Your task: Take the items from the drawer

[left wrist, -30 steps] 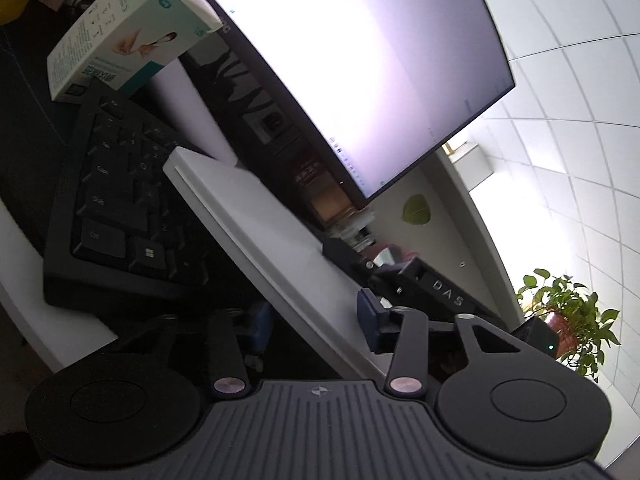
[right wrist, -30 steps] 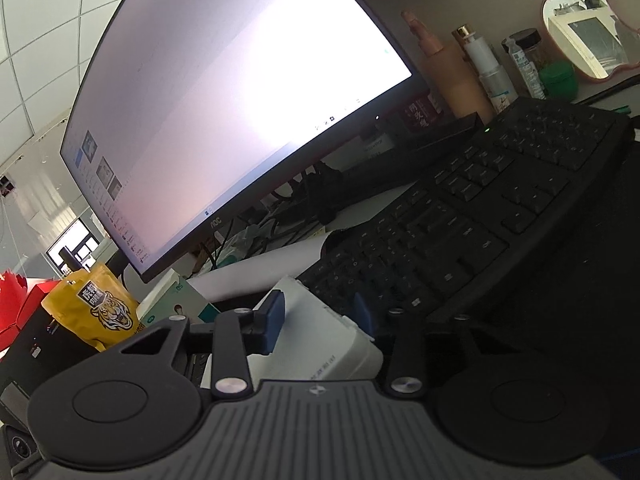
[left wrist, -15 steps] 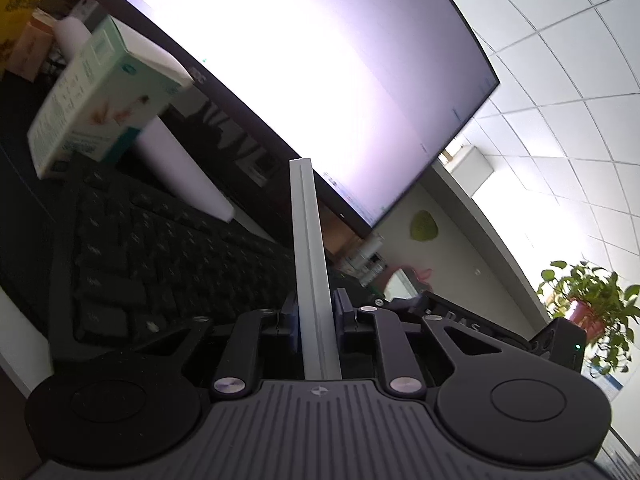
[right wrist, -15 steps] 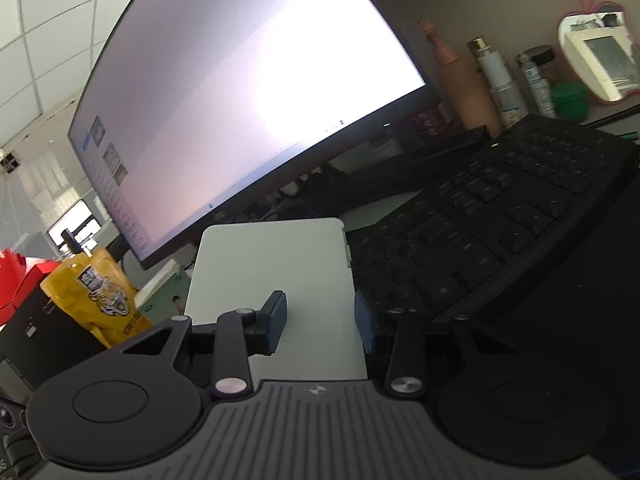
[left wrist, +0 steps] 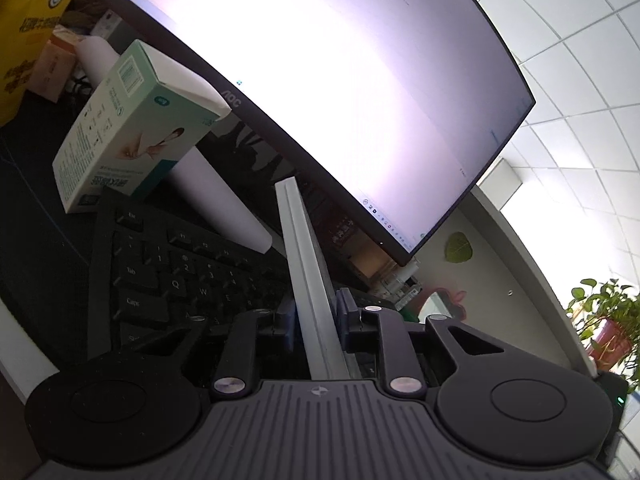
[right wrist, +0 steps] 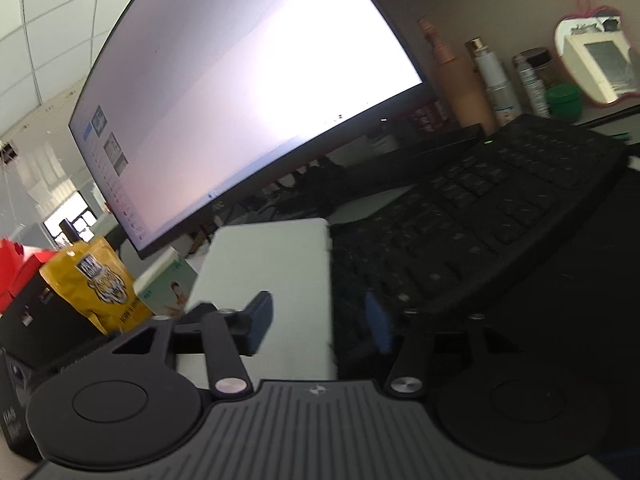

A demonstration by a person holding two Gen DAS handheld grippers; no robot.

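Here we have the left gripper [left wrist: 314, 316] clamped on a thin white slab [left wrist: 306, 268], its blue pads [left wrist: 344, 307] pressed to both flat faces so that we see the slab edge-on, rising away from us toward the monitor [left wrist: 320, 92]. Our right gripper [right wrist: 320, 320] stands wide open – its left pad [right wrist: 260, 322] lies in front of the same slab [right wrist: 272, 280], seen here face-on as a pale rectangle, while the right pad [right wrist: 376, 322] sits over the keyboard [right wrist: 480, 220]; neither pad appears to touch the slab, though the view is blurred.

The slab is held above the left end of the keyboard [left wrist: 180, 280], in front of the monitor's lower edge. No drawer shows in either view.

To our left of the slab stands a green-and-white box [left wrist: 128, 132] with a woman's picture on it, leaning over a white roll [left wrist: 216, 196] that lies behind the keyboard. Farther left is a yellow pouch [right wrist: 92, 284] with a tiger print, beside a black case [right wrist: 36, 316].

At the right, behind the keyboard, we see bottles [right wrist: 492, 80], a green jar [right wrist: 564, 100] and an apple-shaped mirror [right wrist: 596, 64] – and a plant [left wrist: 604, 316] at the far edge of the left view.
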